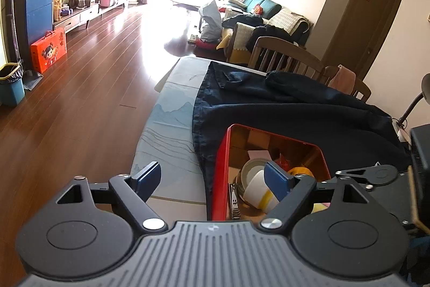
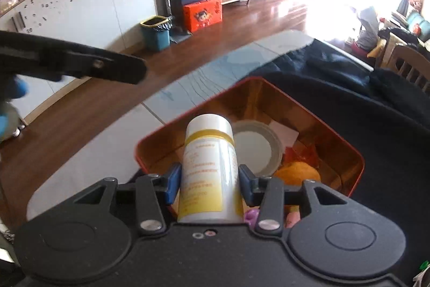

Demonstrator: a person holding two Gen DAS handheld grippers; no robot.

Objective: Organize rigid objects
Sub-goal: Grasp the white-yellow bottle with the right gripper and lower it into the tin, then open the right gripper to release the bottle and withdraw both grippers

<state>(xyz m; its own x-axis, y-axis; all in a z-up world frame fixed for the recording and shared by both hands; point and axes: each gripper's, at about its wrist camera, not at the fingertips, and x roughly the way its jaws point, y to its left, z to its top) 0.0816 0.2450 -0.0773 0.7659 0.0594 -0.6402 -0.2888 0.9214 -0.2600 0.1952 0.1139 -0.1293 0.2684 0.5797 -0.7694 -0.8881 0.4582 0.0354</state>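
Standing at the table's end, I saw the left gripper [image 1: 212, 179] held wide apart with nothing between its blue pads, its left finger [image 1: 146, 176] over the pale tablecloth [image 1: 166, 125] and its right finger over the near corner of the red tin box [image 1: 220, 166]. Inside that tin lay a nail clipper [image 1: 234, 202] against the near wall, a round grey-rimmed lid [image 1: 251, 166], and further right something orange-yellow [image 1: 302, 170] that I could not name.

Moving right, the right gripper [image 2: 208, 182] was clamped on a white bottle with yellow bands [image 2: 208, 166], the pads pressing on its label at about mid-height. The bottle hung over the tin box [image 2: 354, 171], its cap end pointing away and down toward the grey lid [image 2: 255, 147]. The tin sat partly on a dark blue garment [image 2: 362, 104] spread across the table.

The bottle looked like hard, smooth plastic, stiff enough to take a firm squeeze and probably light, though how full it was I could not tell. Its glossy round wall seemed likely to slip or roll in flat pads, so the grip across the middle of the body struck me as the sensible one. The tin's thin wall looked rigid, and it would probably clatter if the bottle were dropped rather than laid in.
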